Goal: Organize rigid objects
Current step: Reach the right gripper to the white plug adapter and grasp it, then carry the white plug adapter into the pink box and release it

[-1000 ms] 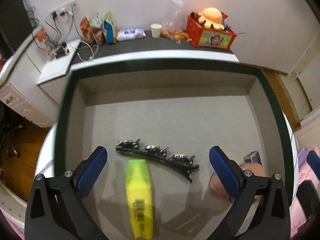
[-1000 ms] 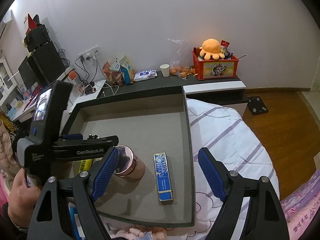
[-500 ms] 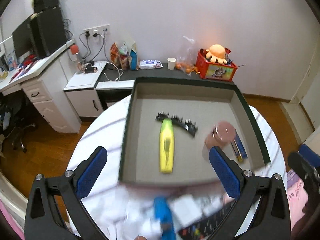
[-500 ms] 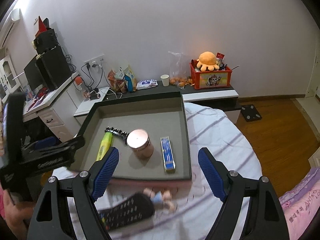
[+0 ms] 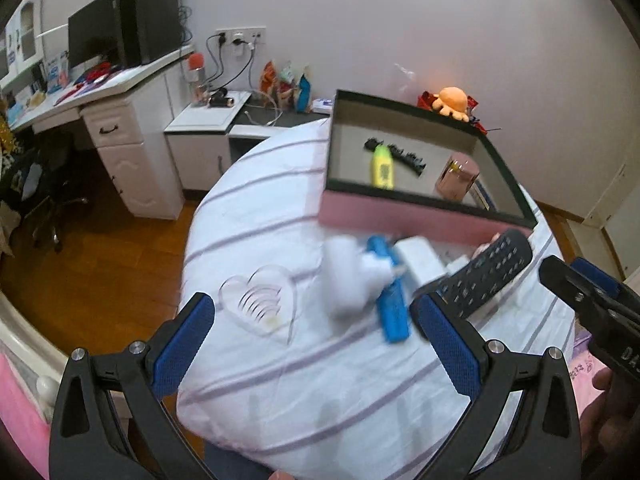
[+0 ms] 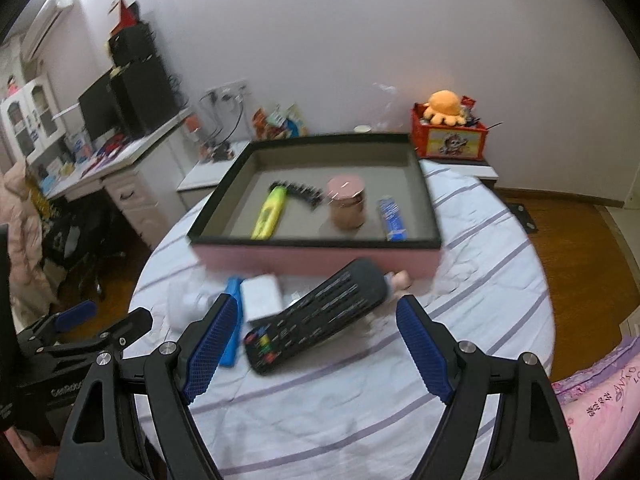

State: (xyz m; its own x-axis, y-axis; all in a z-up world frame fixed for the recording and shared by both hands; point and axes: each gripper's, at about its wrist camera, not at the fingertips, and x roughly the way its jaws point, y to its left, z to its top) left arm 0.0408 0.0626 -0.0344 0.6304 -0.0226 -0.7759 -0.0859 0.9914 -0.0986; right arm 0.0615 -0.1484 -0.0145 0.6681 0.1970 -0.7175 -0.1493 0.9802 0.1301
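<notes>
A pink box with a dark rim [image 6: 316, 246] [image 5: 404, 216] stands on the round table. It holds a yellow highlighter [image 6: 269, 212] [image 5: 383, 167], a black hair clip [image 6: 304, 193] [image 5: 400, 155], a pink jar [image 6: 346, 203] [image 5: 457, 176] and a blue stick box [image 6: 393, 217]. In front of the box lie a black remote [image 6: 316, 314] [image 5: 486, 274], a blue pen [image 5: 390, 296] [image 6: 231, 320], a white block [image 6: 261, 298] and a blurred white item [image 5: 346, 276]. My left gripper [image 5: 314, 342] is open and empty above the cloth. My right gripper [image 6: 312, 344] is open and empty over the remote.
The table has a white cloth with purple stripes [image 6: 480, 240] and a heart print [image 5: 260, 304]. A white desk with a monitor [image 5: 104, 40] stands at the left. A low shelf at the back holds a red box with an orange plush [image 6: 446, 128]. Wooden floor surrounds the table.
Both grippers have pulled back from inside the box, toward the near side of the table. The loose items in front of the box came into view. Both stayed open.
</notes>
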